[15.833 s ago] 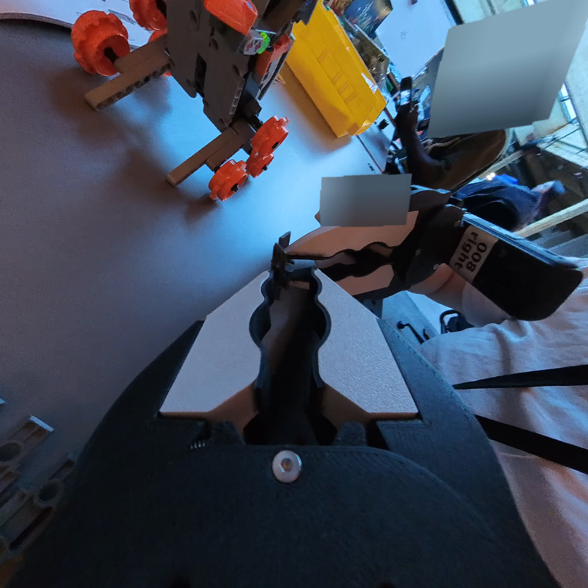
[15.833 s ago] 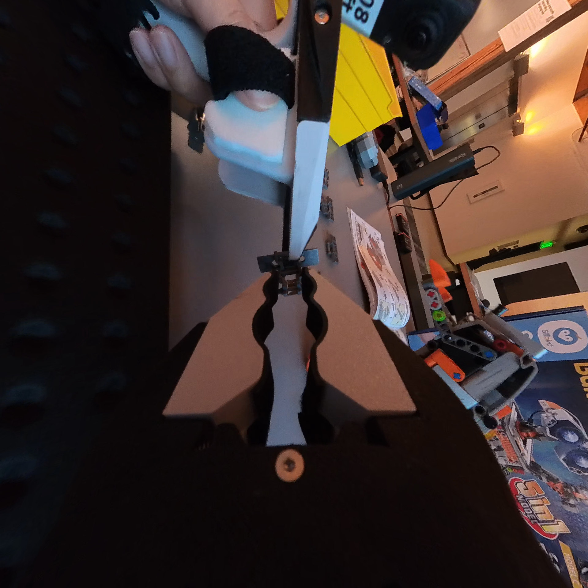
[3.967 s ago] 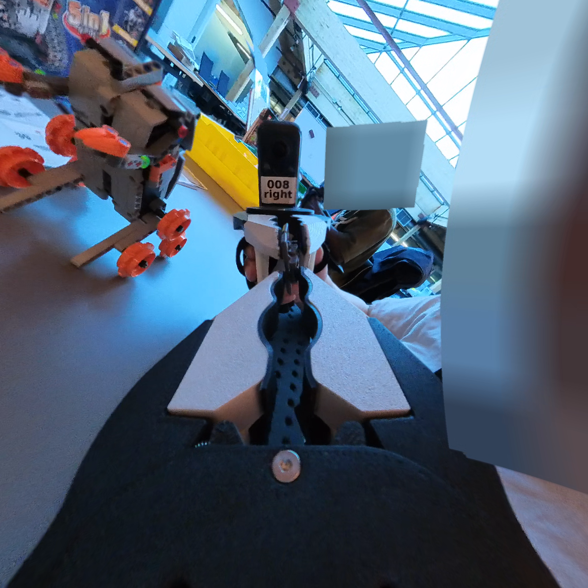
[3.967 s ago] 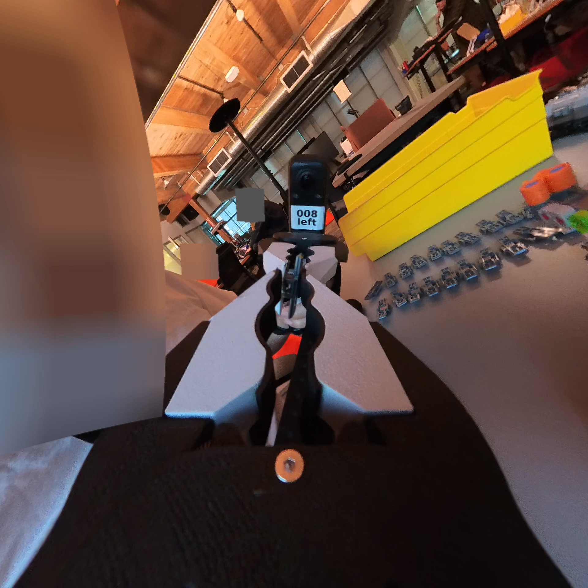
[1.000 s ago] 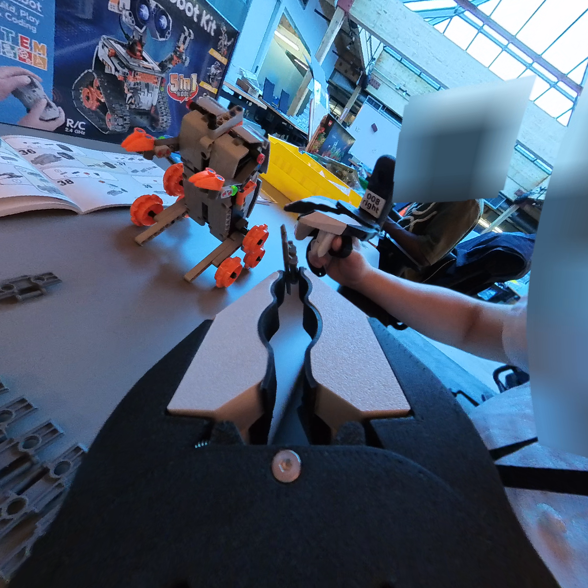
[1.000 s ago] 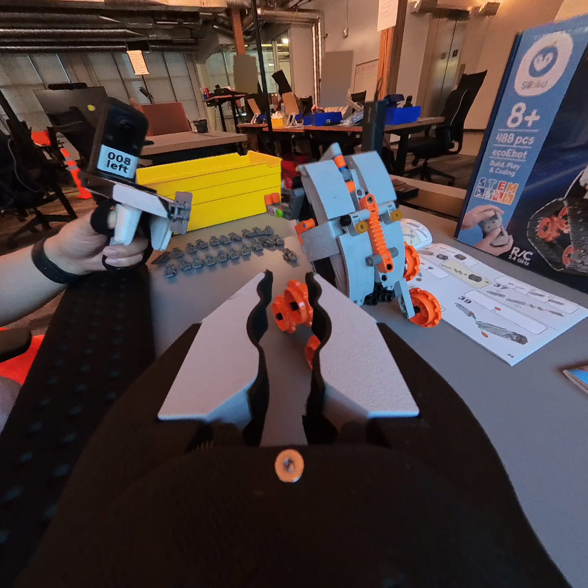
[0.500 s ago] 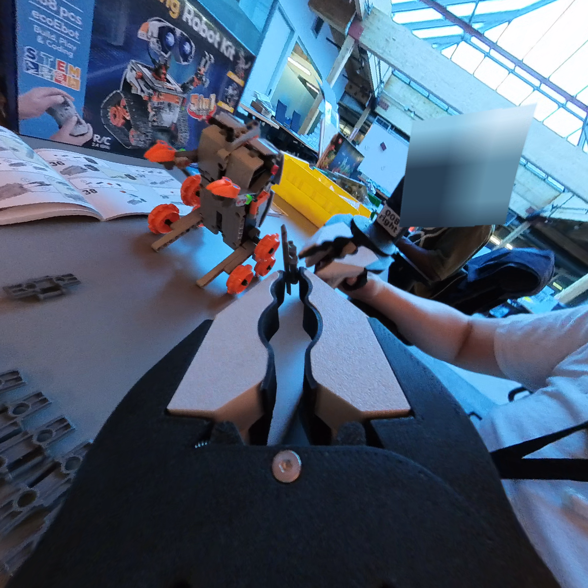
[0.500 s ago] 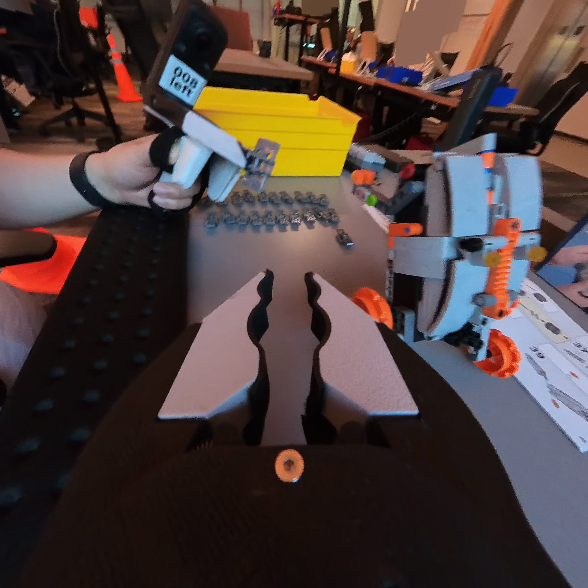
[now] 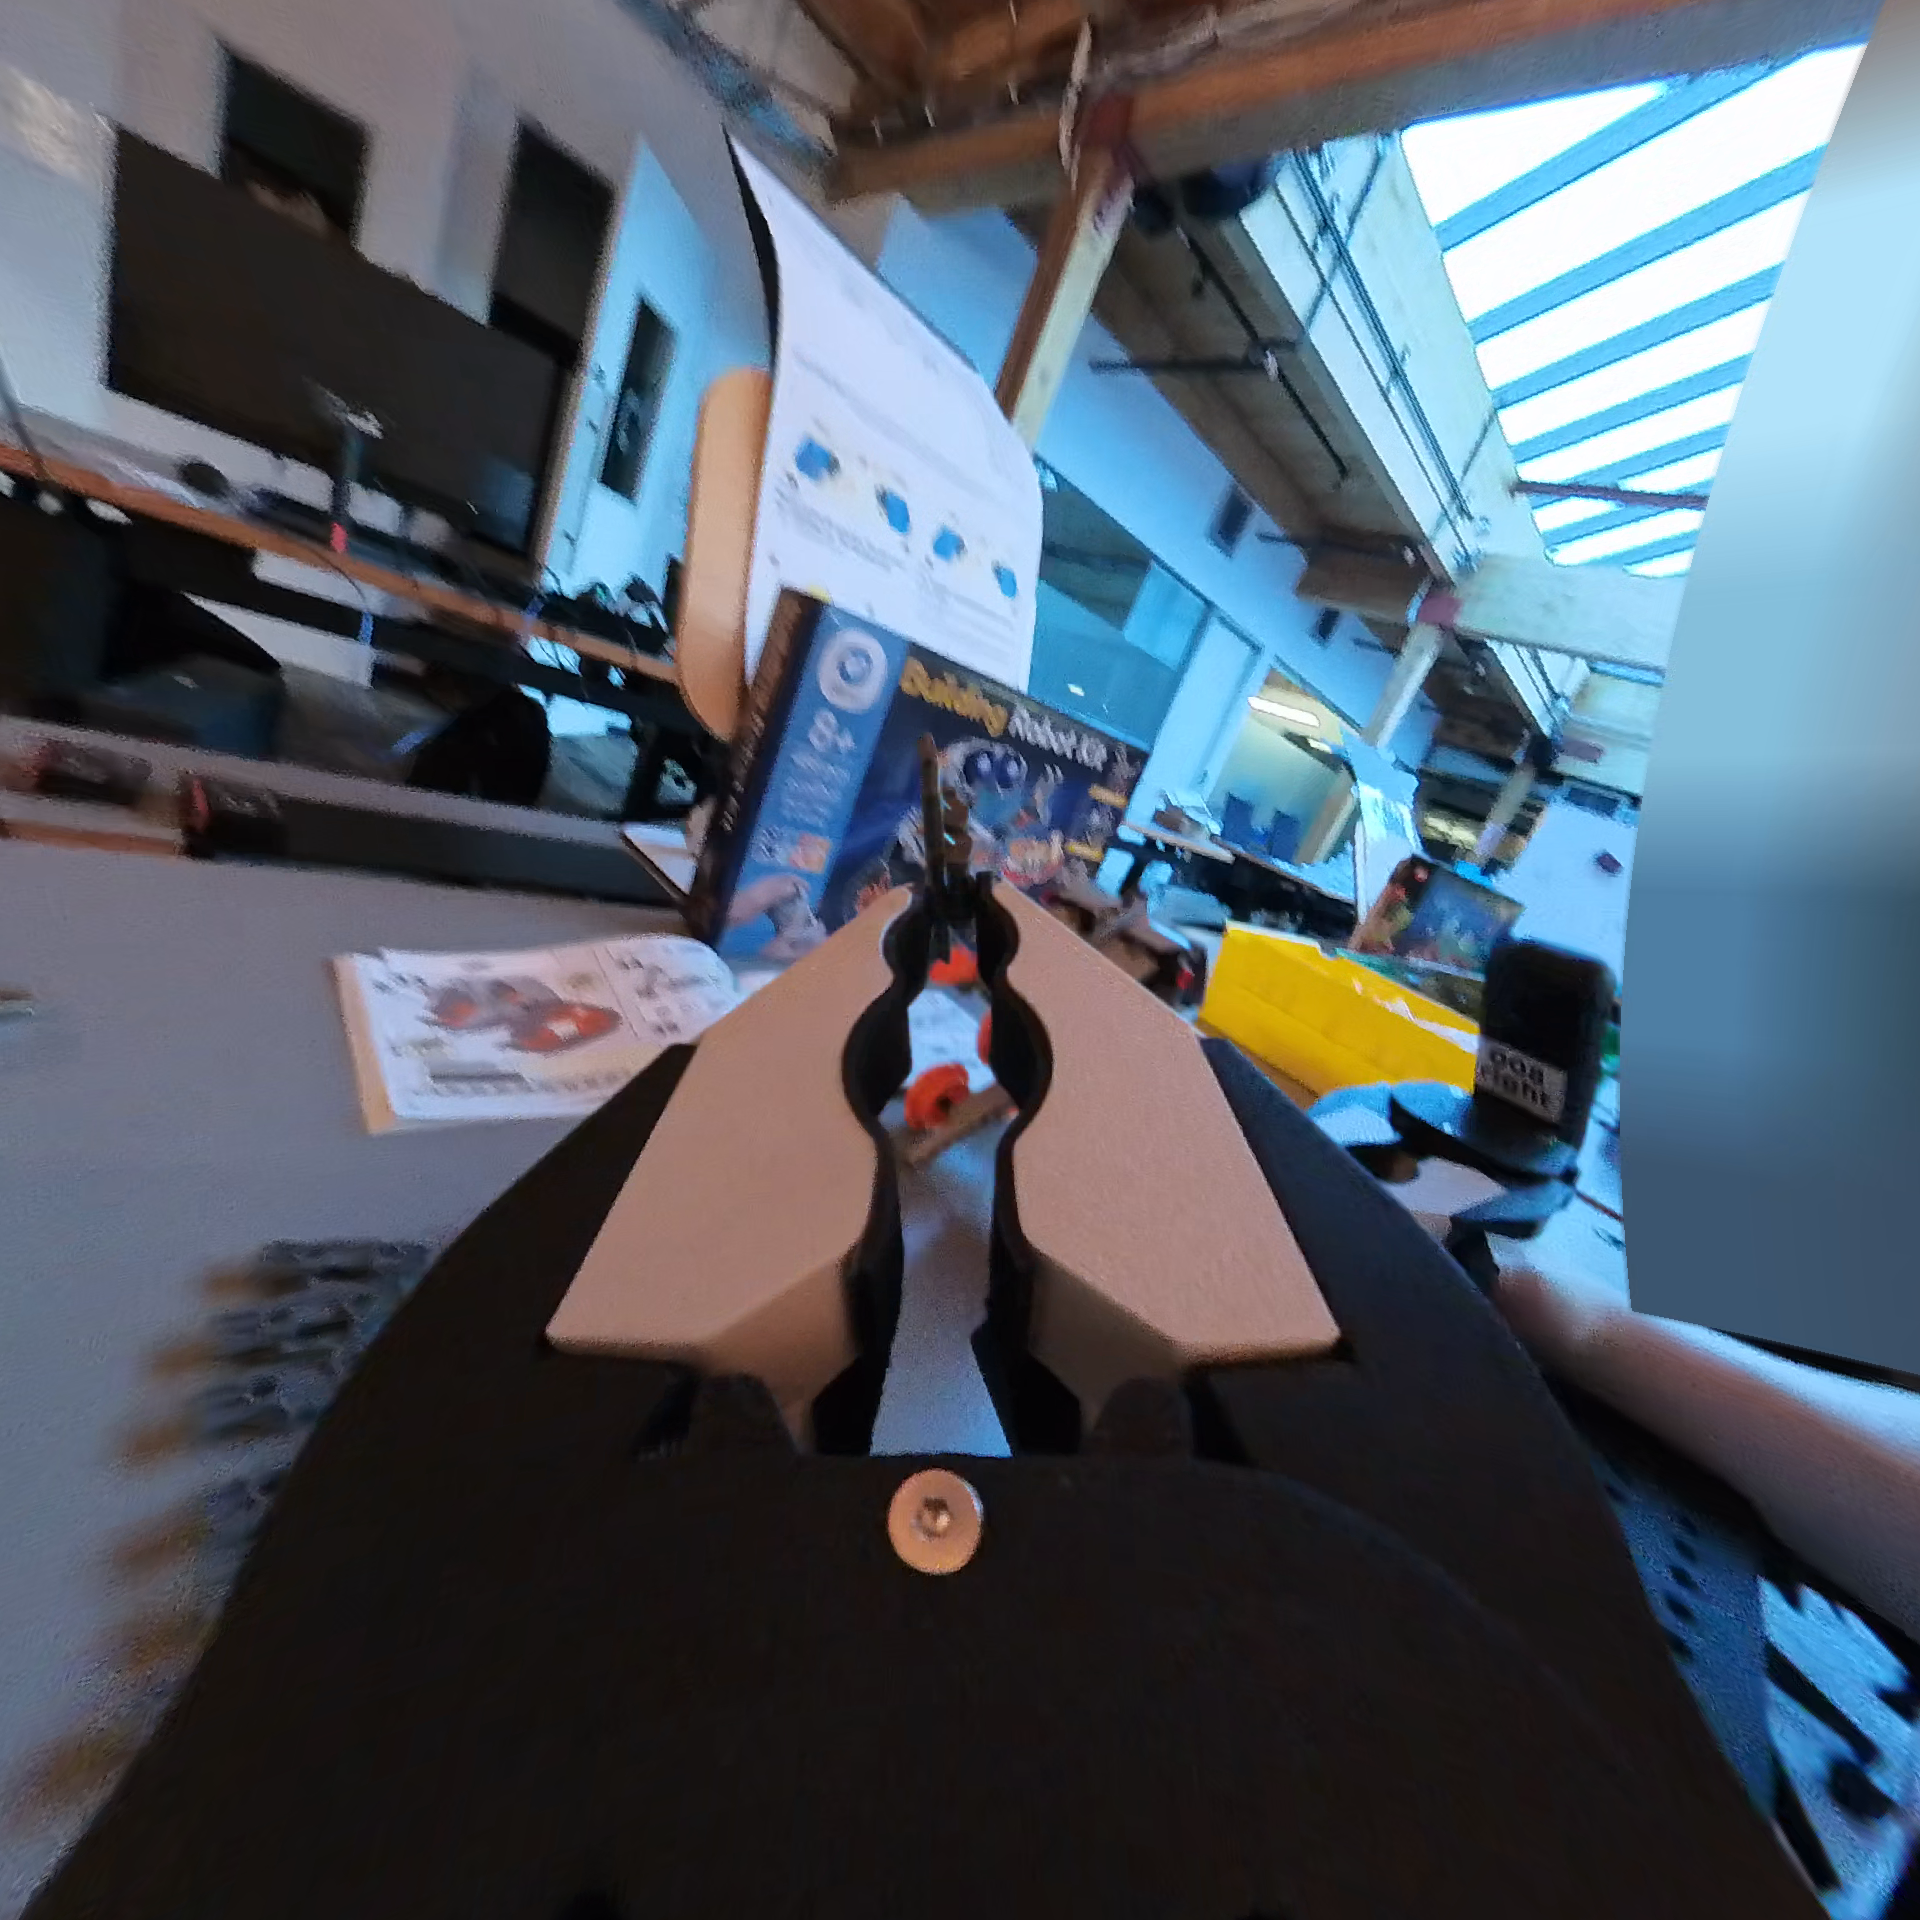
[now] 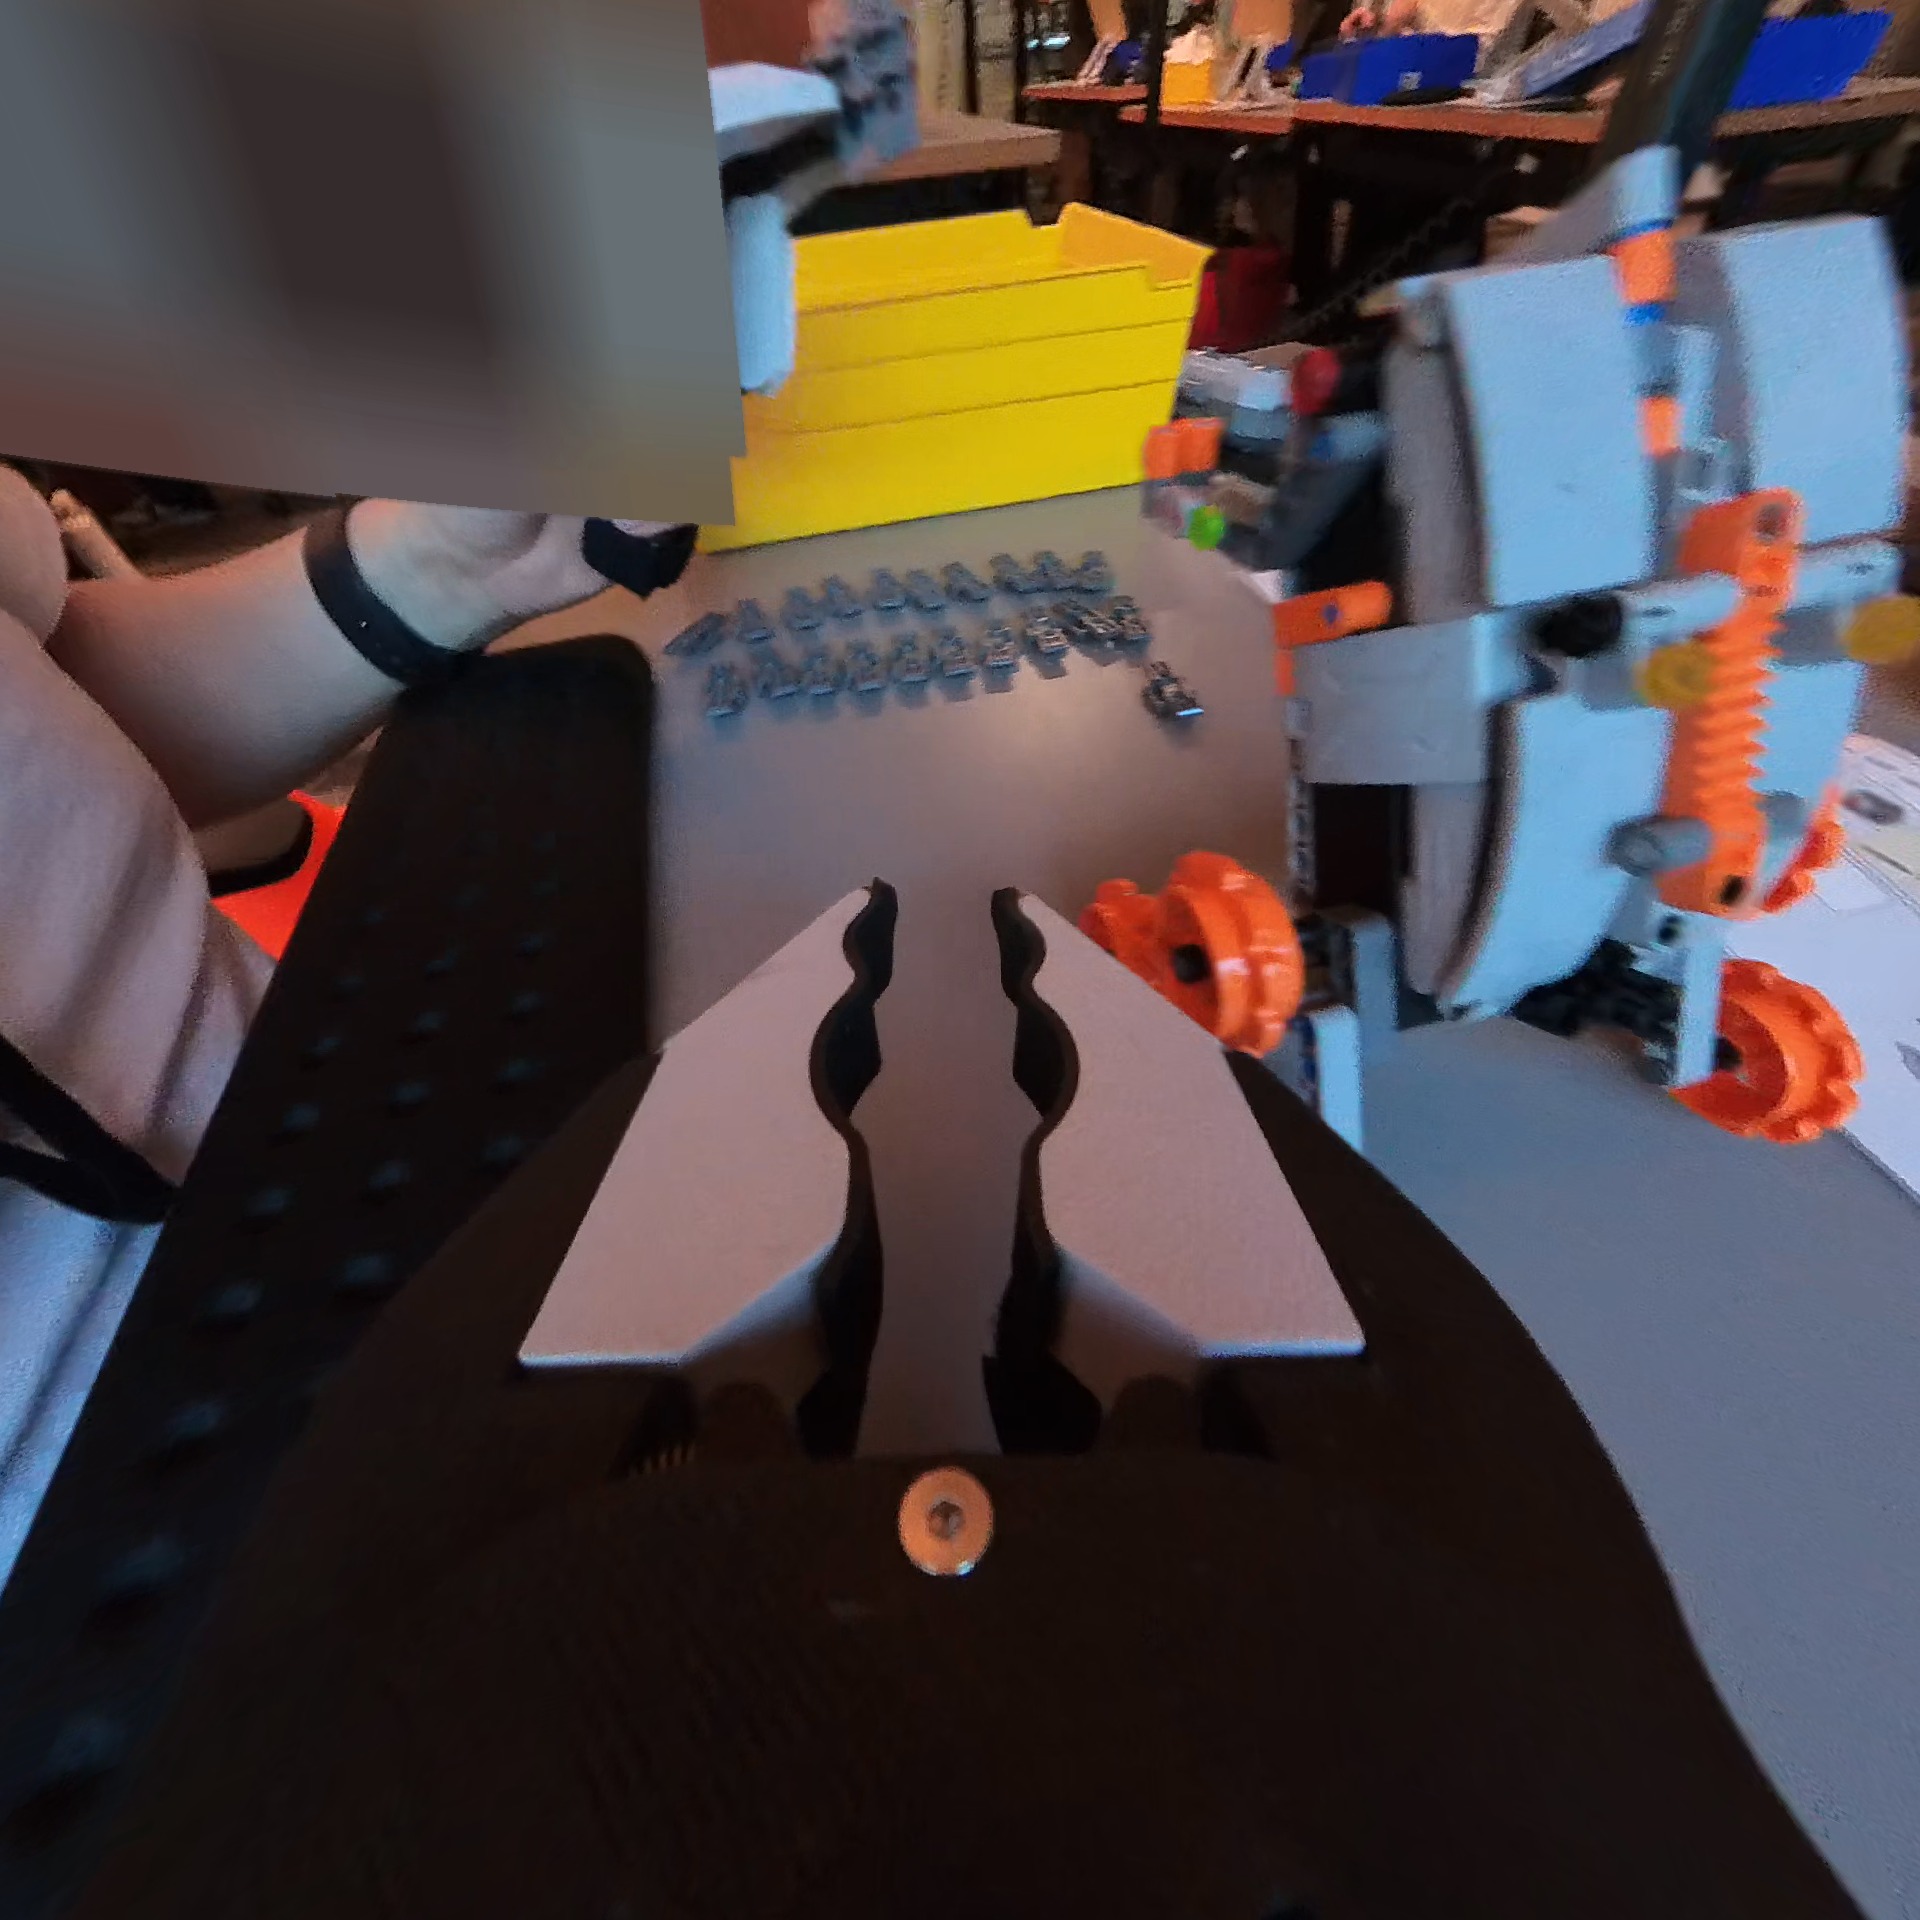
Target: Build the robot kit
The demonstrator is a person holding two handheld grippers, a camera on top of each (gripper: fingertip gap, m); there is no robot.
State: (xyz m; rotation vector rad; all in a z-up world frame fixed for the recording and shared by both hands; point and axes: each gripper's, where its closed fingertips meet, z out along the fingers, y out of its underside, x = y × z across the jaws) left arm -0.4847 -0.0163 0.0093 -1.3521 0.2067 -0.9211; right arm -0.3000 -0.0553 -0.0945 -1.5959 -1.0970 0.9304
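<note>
My left gripper (image 9: 948,906) is shut on a small dark grey track link (image 9: 943,821) that stands up from its tips, raised above the grey table (image 9: 208,1039). My right gripper (image 10: 940,906) is open and empty, low over the table (image 10: 966,790), just left of an orange wheel (image 10: 1216,951) of the grey and orange robot model (image 10: 1621,644). Two rows of several grey track links (image 10: 914,634) lie beyond it. The left gripper's fingers (image 10: 774,114) show at the top of the right wrist view with the link (image 10: 868,68).
A yellow bin (image 10: 987,353) stands behind the link rows. A blue kit box (image 9: 831,790) and an open instruction booklet (image 9: 520,1023) lie beyond the left gripper. A black perforated strip (image 10: 436,935) and a person's forearm (image 10: 208,665) lie at the left. My hands' fingertips stand some 20 cm from each other.
The left gripper has swung up and to the left with the link, now facing the kit box. The right gripper has stayed open and moved closer to the robot model and table.
</note>
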